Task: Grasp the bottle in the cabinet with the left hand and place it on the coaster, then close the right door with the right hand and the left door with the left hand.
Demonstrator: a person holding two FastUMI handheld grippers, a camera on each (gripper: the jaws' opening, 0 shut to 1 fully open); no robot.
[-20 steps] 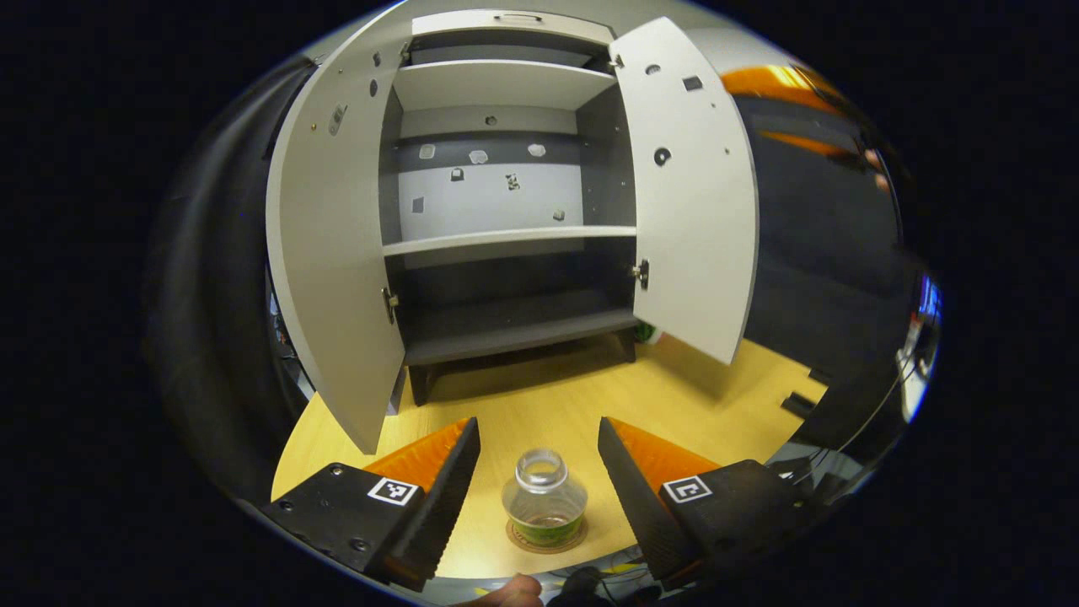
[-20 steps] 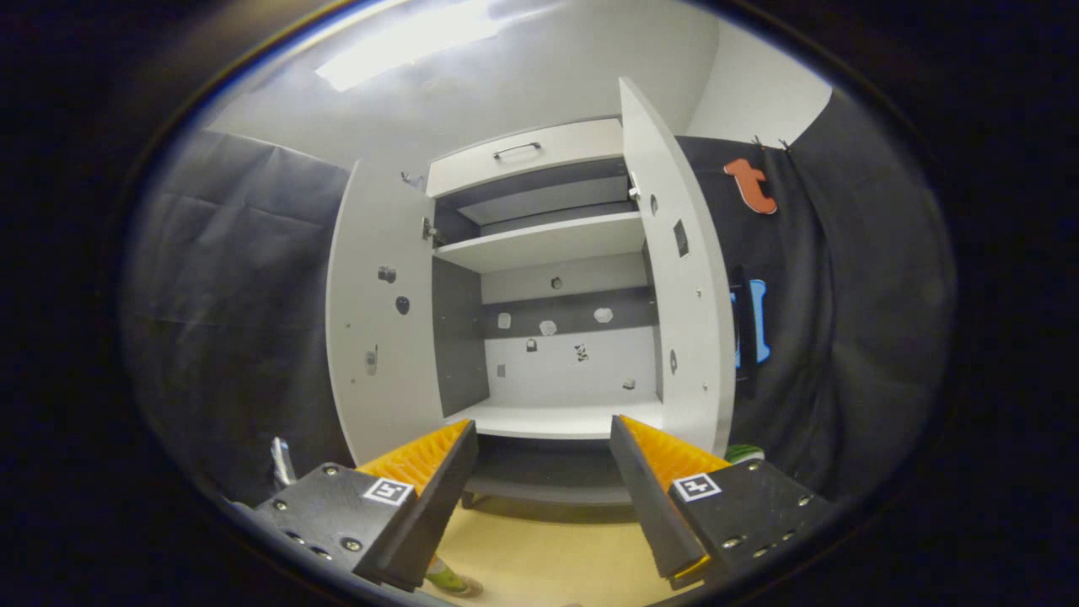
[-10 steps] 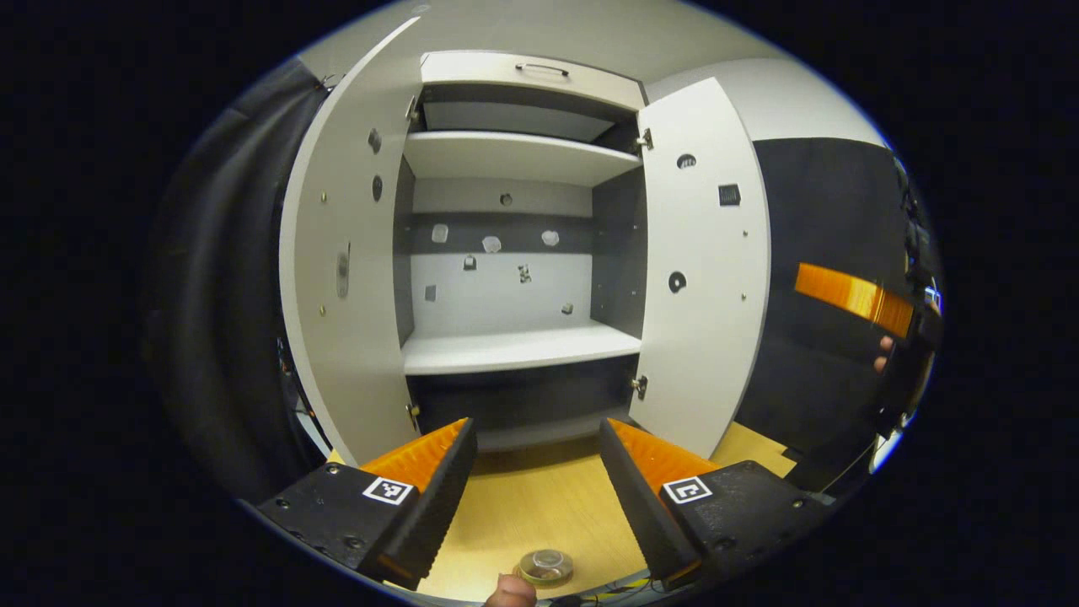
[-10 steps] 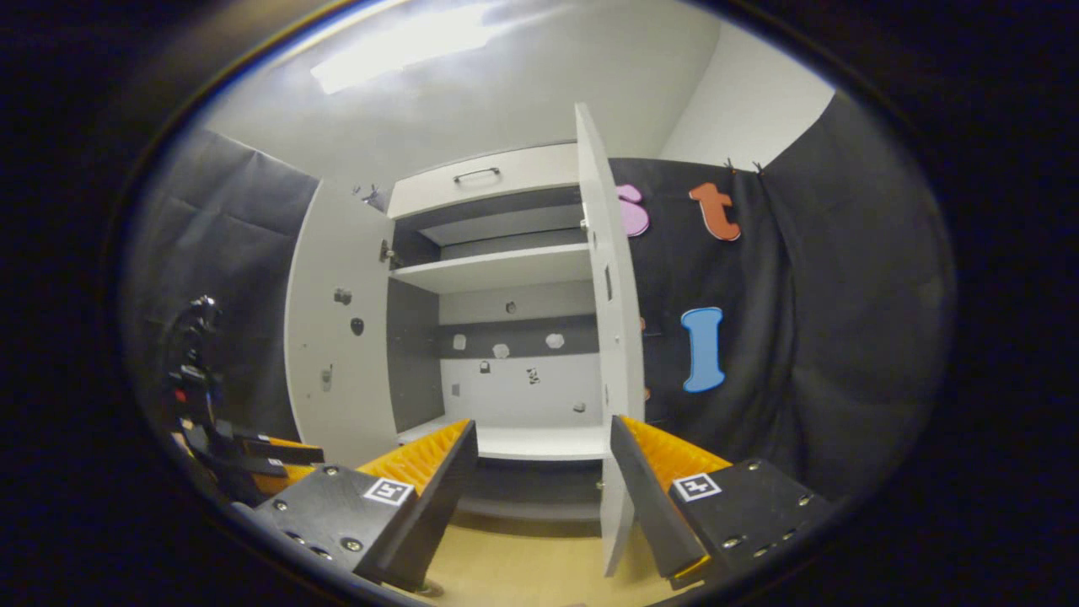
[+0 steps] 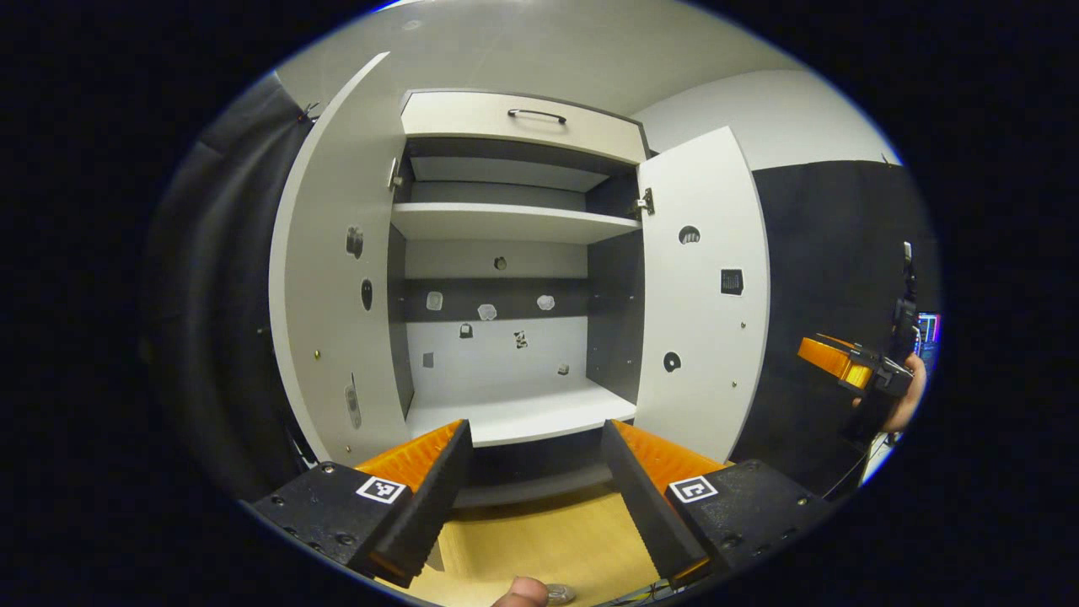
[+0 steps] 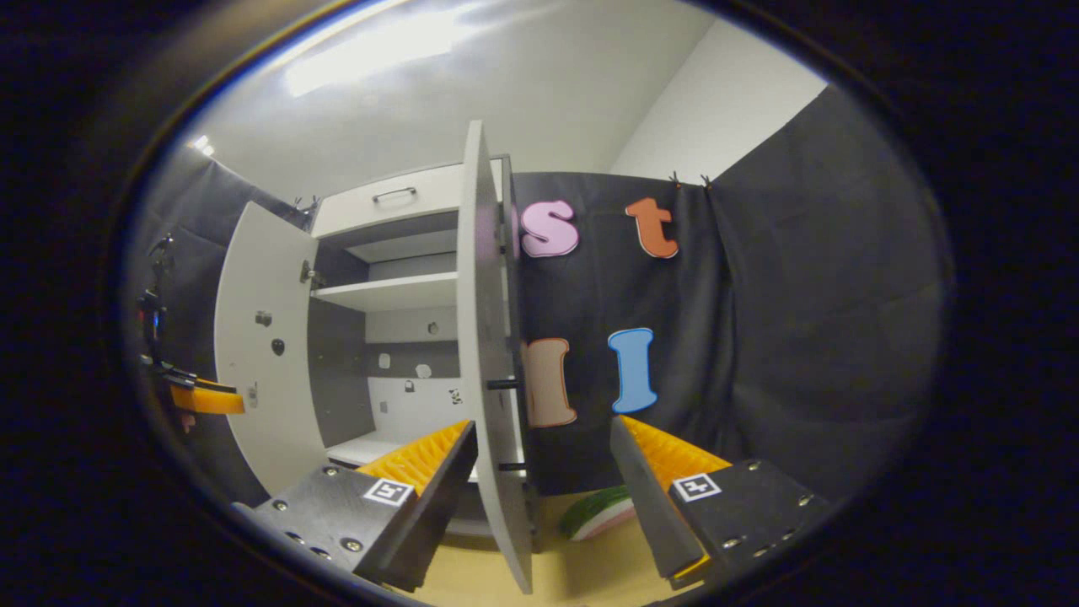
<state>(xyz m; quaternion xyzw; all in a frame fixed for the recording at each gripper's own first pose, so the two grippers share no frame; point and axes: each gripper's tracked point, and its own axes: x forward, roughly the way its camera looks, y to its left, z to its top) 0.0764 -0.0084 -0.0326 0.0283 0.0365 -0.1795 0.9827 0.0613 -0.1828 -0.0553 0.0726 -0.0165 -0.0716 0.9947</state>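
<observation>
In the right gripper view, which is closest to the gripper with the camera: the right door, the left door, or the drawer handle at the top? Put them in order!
From the right gripper:
1. Right door, edge-on between its fingers.
2. Left door, swung open on the left.
3. Drawer handle, up top on the cabinet front.

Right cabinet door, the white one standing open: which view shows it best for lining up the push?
Left gripper view: the white right cabinet door shows its whole inner face. Right gripper view catches that door nearly edge-on.
</observation>
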